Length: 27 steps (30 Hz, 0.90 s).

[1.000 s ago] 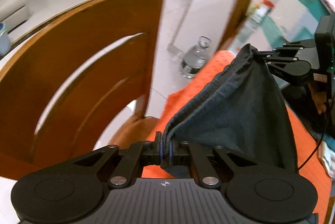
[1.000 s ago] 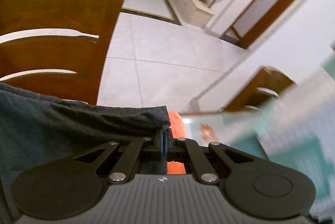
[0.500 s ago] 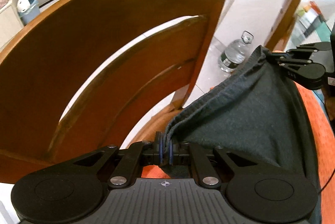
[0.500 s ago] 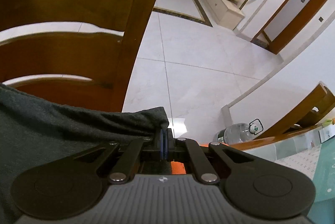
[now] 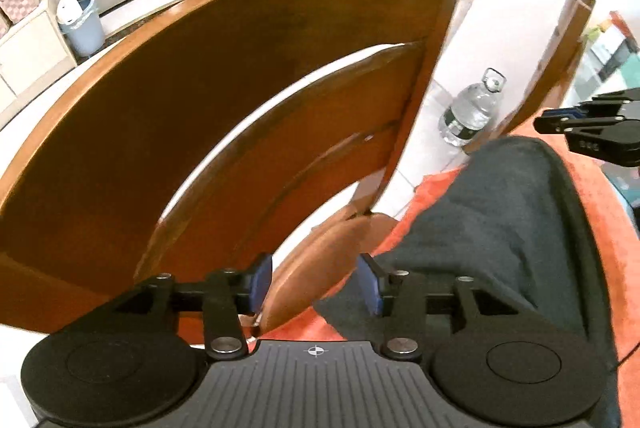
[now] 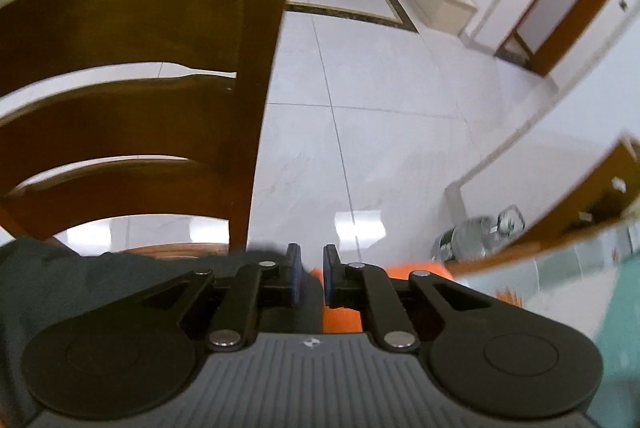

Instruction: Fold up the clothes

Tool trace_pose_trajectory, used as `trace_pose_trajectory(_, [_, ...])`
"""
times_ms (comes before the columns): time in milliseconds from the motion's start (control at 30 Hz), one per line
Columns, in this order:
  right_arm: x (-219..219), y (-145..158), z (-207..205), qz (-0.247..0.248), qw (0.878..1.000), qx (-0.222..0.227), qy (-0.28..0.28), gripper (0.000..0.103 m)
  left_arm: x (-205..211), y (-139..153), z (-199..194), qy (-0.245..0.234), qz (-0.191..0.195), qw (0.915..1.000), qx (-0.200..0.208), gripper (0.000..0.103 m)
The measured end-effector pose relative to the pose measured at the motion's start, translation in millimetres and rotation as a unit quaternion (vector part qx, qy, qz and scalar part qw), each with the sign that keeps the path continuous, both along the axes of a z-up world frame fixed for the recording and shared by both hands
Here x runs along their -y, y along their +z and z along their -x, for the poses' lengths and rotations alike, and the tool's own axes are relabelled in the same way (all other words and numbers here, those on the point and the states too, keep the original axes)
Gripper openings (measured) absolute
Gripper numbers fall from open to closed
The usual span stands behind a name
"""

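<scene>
At far edge of orange cloth (image 5: pixel 592 212), next to wooden chair (image 5: pixel 240 100): dark grey garment (image 5: pixel 492 220) lying slack. Left gripper (image 5: pixel 314 282) spread wide, empty. Right gripper (image 6: pixel 308 278) parted narrowly, holding nothing, garment just left of it.

Bright indoor daylight, glare on the glossy floor tiles (image 6: pixel 352 224), strong fisheye bending, motion blur at right edges
</scene>
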State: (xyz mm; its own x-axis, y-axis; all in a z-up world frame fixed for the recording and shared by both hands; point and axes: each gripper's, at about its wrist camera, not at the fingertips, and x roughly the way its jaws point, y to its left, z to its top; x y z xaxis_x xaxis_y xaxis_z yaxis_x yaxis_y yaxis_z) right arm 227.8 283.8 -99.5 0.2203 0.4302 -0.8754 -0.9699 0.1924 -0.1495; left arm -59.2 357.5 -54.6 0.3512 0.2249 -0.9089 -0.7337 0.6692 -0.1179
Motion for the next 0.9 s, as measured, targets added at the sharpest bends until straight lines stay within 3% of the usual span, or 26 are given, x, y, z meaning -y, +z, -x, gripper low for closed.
trace_pose_trajectory(267, [84,44,17,-0.007,0.998,-0.04,-0.048,0.015,36,11,6,-0.047,0.025,0.9984,0.018,0.049])
trace_pose_trajectory(533, [174,84,53,-0.003,0.996,-0.052,-0.074,0.016,97,34,7,-0.117,0.01,0.9926,0.033,0.049])
trace_pose_trajectory(667, [229,88,69,-0.006,0.993,-0.068,-0.099,0.016,127,40,18,-0.13,0.005,0.9908,0.035,0.049])
trace_pose_trajectory(900, [326,70,92,-0.001,0.988,-0.095,-0.121,0.016,187,37,49,-0.105,0.013,0.9937,0.039,0.05])
